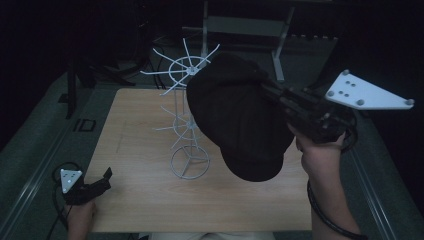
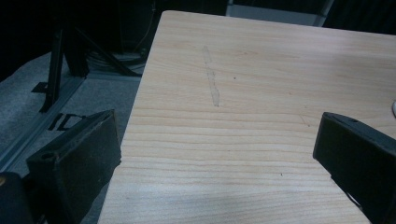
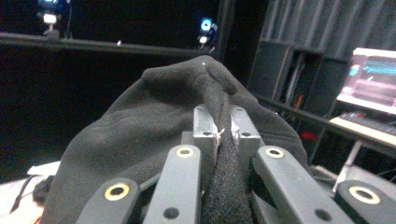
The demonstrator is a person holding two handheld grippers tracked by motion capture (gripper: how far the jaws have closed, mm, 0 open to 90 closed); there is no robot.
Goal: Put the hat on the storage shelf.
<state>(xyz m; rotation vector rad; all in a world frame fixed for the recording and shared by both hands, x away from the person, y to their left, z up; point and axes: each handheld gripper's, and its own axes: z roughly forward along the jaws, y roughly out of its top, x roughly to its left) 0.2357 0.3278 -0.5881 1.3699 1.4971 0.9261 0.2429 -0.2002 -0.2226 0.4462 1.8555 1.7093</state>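
While the white wire rack [image 1: 187,120] stands upright near the middle of the tabletop [image 1: 150,200], its spoked top ring sits just left of the black cap [image 1: 235,117] you hold up in the air, and the cap hides part of the rack. Your right gripper [image 1: 272,95] is clenched on a fold of the cap's fabric, hand raised at the right, pointing left. Your left gripper [image 2: 215,154] rests low at the near left corner, released, jaws wide apart over bare wood.
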